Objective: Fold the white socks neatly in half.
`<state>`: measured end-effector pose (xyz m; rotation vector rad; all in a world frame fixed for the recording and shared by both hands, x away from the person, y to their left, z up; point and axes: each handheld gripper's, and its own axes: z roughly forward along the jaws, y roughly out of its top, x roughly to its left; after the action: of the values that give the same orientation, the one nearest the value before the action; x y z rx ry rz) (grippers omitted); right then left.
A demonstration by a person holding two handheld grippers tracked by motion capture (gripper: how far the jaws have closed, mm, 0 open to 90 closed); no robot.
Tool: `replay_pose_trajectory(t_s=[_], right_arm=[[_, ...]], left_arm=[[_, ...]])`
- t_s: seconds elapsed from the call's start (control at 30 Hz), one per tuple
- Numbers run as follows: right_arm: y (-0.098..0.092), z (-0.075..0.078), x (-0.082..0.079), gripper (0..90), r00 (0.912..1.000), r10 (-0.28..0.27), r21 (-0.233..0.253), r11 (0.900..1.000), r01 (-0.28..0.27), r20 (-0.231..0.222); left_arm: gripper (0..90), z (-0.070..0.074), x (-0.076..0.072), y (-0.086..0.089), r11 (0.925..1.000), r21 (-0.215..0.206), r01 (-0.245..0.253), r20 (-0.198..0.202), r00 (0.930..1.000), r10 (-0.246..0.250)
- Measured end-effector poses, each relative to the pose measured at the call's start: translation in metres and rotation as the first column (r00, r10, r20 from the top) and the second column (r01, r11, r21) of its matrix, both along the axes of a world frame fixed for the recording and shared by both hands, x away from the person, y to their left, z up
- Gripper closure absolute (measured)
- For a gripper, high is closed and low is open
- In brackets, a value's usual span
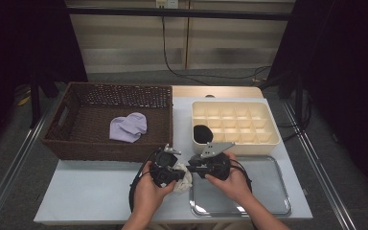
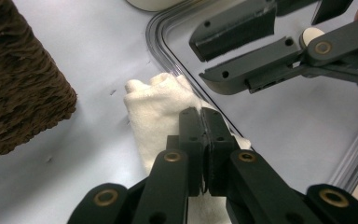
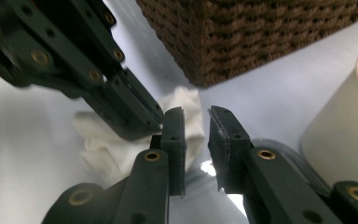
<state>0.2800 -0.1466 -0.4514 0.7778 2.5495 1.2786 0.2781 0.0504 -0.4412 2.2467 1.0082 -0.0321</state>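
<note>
**White sock at tray corner, two claws**

Where the desk (image 1: pixel 100 191) meets the metal tray (image 1: pixel 268 191), a white sock (image 2: pixel 158 112) lies across the tray's near-left rim. Left claw (image 2: pixel 202 135): jaws pressed together, pinching the sock. Right claw (image 3: pixel 196 140): jaws slightly apart, nothing between them, just beside the sock. Farther off: brown wicker basket (image 1: pixel 76 143) holding a lilac sock (image 1: pixel 128 127); cream compartment box (image 1: pixel 268 139) with a black item (image 1: pixel 202 133) in its near-left cell. No legible writing.
</note>
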Motion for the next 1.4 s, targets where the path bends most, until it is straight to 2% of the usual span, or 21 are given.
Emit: replay_pose_trajectory(t_s=[0.37, 0.47, 0.53, 0.7, 0.87, 1.03, 1.2, 1.3, 1.4], right_arm=[[0.011, 0.008, 0.010, 73.3, 1.0000, -0.005, 0.009, 1.000, 0.005, -0.004], [0.012, 0.007, 0.013, 73.2, 0.9998, -0.003, 0.013, 1.000, 0.003, -0.020], [0.013, 0.004, 0.014, 75.4, 0.9995, 0.002, 0.009, 1.000, -0.002, -0.031], [0.014, -0.003, 0.015, 89.7, 0.9980, 0.012, -0.024, 1.000, -0.013, -0.063], [0.011, -0.006, 0.017, 90.0, 0.9973, 0.010, -0.049, 0.999, -0.014, -0.073], [0.009, -0.007, 0.016, 90.0, 0.9977, 0.004, -0.062, 0.998, -0.008, -0.068], [0.009, -0.010, 0.016, 90.0, 0.9985, 0.003, -0.063, 0.998, -0.006, -0.055], [0.007, -0.013, 0.016, 90.0, 0.9979, -0.003, -0.067, 0.998, -0.002, -0.064], [0.004, -0.015, 0.015, 90.0, 0.9969, -0.006, -0.060, 0.998, 0.001, -0.078]], left_arm=[[88.1, -0.001, -0.003, -0.003, 0.9998, 0.004, 0.021, 0.023, 0.9995, -0.021], [88.0, -0.001, -0.004, -0.005, 0.9999, 0.002, 0.016, 0.027, 0.9995, -0.016], [88.0, -0.001, -0.005, -0.005, 0.9998, 0.001, 0.017, 0.032, 0.9993, -0.017], [87.8, -0.001, -0.005, -0.006, 0.9997, -0.007, 0.022, 0.041, 0.9989, -0.022], [87.0, -0.001, -0.005, -0.007, 0.9995, -0.021, 0.024, 0.041, 0.9989, -0.023], [81.3, 0.002, -0.006, -0.008, 0.9987, -0.033, 0.038, 0.053, 0.9979, -0.036], [78.1, 0.009, -0.004, 0.000, 0.9982, -0.059, 0.013, 0.050, 0.9987, -0.010], [78.1, 0.014, -0.004, 0.007, 0.9980, -0.062, -0.013, 0.057, 0.9983, 0.017], [81.3, 0.016, -0.002, 0.013, 0.9977, -0.059, -0.032, 0.047, 0.9983, 0.035]])
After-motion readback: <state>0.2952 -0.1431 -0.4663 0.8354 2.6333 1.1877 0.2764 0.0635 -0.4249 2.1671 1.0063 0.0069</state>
